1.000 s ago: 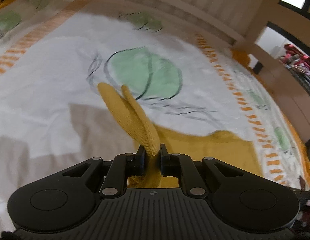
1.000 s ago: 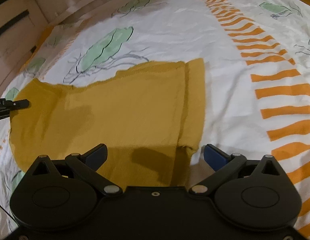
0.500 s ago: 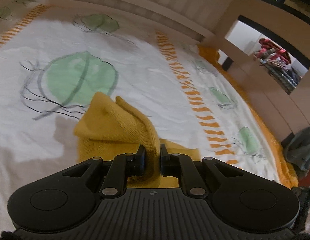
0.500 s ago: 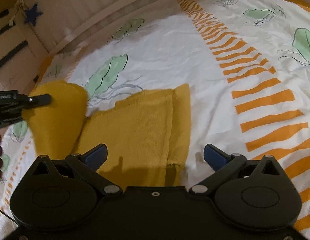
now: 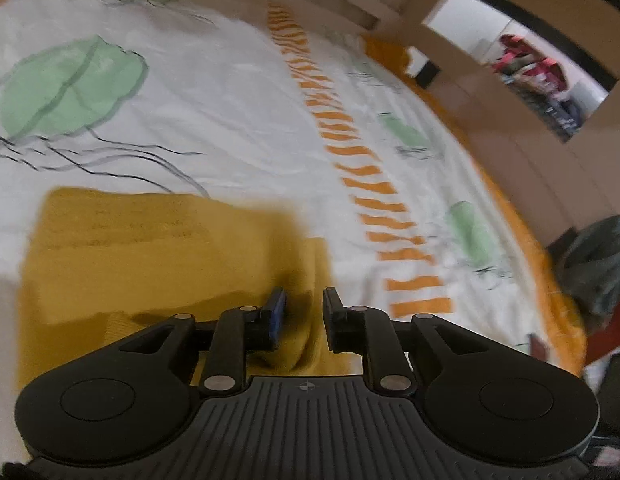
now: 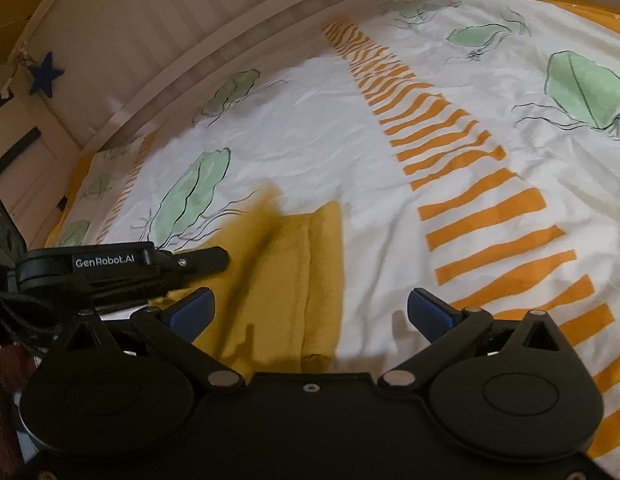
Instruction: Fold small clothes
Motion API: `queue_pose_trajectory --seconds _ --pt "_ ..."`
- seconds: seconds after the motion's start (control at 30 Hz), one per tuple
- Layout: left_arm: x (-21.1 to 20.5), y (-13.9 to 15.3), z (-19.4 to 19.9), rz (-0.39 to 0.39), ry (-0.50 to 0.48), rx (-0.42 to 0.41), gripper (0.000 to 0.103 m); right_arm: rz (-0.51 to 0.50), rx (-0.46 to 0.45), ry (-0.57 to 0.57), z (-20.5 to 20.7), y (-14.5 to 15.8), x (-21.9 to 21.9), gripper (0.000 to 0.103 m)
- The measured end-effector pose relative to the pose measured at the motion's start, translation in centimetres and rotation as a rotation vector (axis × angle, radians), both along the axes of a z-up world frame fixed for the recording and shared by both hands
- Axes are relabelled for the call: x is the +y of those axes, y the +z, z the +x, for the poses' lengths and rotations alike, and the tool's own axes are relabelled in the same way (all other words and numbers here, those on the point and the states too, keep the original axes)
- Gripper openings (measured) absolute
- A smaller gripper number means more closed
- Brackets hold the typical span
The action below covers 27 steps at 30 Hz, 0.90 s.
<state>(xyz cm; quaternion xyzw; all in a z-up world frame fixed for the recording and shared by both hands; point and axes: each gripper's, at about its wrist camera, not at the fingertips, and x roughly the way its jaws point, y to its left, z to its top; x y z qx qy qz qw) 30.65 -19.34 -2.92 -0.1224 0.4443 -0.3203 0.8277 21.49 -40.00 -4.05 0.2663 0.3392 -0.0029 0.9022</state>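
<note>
A mustard-yellow knit garment (image 5: 149, 248) lies folded on the bed sheet (image 5: 229, 100). My left gripper (image 5: 303, 312) hovers low over its right edge. Its jaws are opening, and a fold of the yellow cloth lies in the gap with the pads off it. In the right wrist view the same garment (image 6: 297, 264) looks like a narrow folded strip, blurred along its left side. My right gripper (image 6: 312, 310) stands wide open just above the strip's near end, holding nothing. The left gripper (image 6: 213, 258) reaches in from the left onto the cloth.
The sheet (image 6: 310, 128) is white with green leaf prints and a band of orange stripes (image 6: 470, 200) to the right of the garment. A slatted headboard (image 6: 169, 20) with a blue star (image 6: 47, 76) runs along the far side. A grey garment (image 5: 602, 256) lies past the bed's right edge.
The left gripper carried the pinched yellow fold to the right across the garment, laid it down and parted its jaws. The right gripper stayed open and shifted only slightly.
</note>
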Motion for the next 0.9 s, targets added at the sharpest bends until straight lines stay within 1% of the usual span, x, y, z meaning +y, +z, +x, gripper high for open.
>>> queue_pose_trajectory --seconds 0.07,0.13,0.2,0.3,0.37,0.47,0.57,0.67,0.73,0.8,0.87,0.9 --pt "-0.4 0.6 -0.3 -0.042 -0.026 -0.005 0.021 0.003 -0.002 -0.017 -0.1 0.0 -0.3 0.102" --pt "-0.7 1.8 -0.9 -0.061 -0.060 -0.041 0.022 0.007 -0.004 -0.032 -0.1 -0.1 -0.6 0.103" --pt "-0.6 3.2 -1.5 -0.064 -0.082 -0.092 0.023 0.011 -0.008 -0.047 -0.2 -0.1 -0.9 0.103" --pt "0.6 4.7 -2.3 -0.057 -0.070 -0.159 0.024 0.018 -0.015 -0.052 -0.3 -0.1 -1.0 0.103" --pt "1.7 5.2 -2.7 -0.022 -0.045 -0.199 0.024 0.026 -0.022 -0.045 -0.3 -0.1 -0.9 0.103" --pt "3.4 4.6 -2.8 0.091 0.008 -0.243 0.025 0.035 -0.017 -0.032 -0.2 -0.2 -0.6 0.103" --pt "5.7 3.0 -2.8 0.163 0.067 -0.235 0.025 0.041 -0.015 -0.021 -0.1 -0.4 -0.3 0.103" --pt "8.2 1.4 -2.6 0.168 0.118 -0.175 0.025 0.072 -0.024 -0.007 -0.1 -0.5 -0.2 0.103" --pt "9.1 0.5 -2.6 0.164 0.135 -0.143 0.025 0.100 -0.022 -0.001 0.1 -0.7 -0.2 0.103" --pt "9.0 -0.2 -2.7 0.159 0.108 -0.121 0.025 0.113 -0.014 0.003 0.1 -0.9 -0.1 0.103" --pt "8.1 -0.7 -3.4 0.155 0.046 -0.122 0.025 0.111 -0.005 0.006 0.3 -1.1 0.1 0.103" --pt "7.4 -0.9 -4.1 0.148 0.000 -0.128 0.025 0.107 -0.002 0.007 0.3 -1.2 0.2 0.103"
